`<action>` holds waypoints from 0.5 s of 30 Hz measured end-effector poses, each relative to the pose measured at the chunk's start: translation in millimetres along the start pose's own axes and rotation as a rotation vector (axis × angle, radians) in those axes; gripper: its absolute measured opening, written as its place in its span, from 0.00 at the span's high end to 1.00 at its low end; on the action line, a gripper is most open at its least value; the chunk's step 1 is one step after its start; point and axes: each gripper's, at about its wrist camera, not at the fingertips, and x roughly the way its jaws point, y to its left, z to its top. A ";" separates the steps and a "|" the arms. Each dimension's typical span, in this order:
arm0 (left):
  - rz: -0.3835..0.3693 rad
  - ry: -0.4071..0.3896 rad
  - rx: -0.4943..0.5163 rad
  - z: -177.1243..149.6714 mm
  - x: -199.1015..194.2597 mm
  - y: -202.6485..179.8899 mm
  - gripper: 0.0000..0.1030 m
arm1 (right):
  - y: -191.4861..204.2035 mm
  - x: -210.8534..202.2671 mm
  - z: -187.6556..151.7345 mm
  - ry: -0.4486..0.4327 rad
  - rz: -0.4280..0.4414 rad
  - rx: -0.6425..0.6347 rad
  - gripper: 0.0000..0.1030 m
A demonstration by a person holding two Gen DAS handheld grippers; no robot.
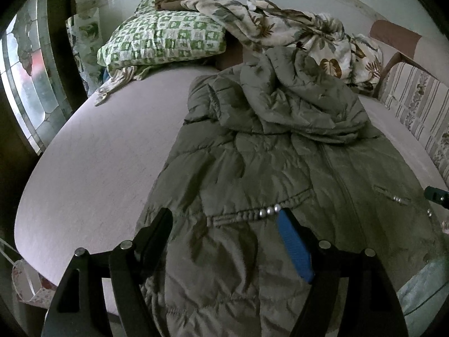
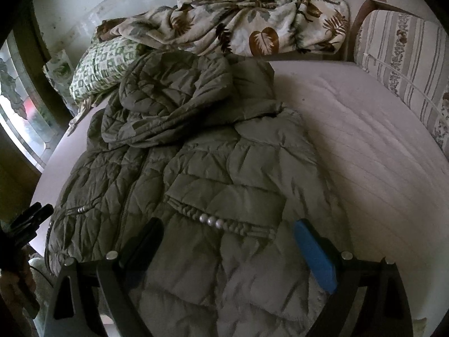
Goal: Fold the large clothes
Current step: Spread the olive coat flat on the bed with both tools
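An olive quilted hooded jacket [image 1: 275, 154] lies front-up on the pink bed [image 1: 98, 154], hood bunched at the far end, hem towards me. It also shows in the right wrist view [image 2: 196, 168]. My left gripper [image 1: 224, 224] is open and empty, hovering over the jacket's lower left part near the studded pocket [image 1: 252, 213]. My right gripper [image 2: 228, 234] is open and empty over the lower right part, near the other studded pocket [image 2: 216, 221]. The right gripper's tip shows at the left wrist view's right edge [image 1: 436, 195]; the left gripper shows at the right wrist view's left edge [image 2: 31, 219].
A green checked pillow [image 1: 162, 45] and a crumpled leaf-print blanket [image 1: 294, 25] lie at the bed's far end. A striped cushion [image 2: 404, 64] stands along the right side. A window [image 1: 25, 84] is on the left. Bare sheet [image 2: 364, 140] lies right of the jacket.
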 end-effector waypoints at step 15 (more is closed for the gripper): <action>0.013 0.020 -0.014 -24.2 -14.5 13.1 0.25 | -7.1 -17.4 -17.6 0.011 -0.012 -0.017 0.07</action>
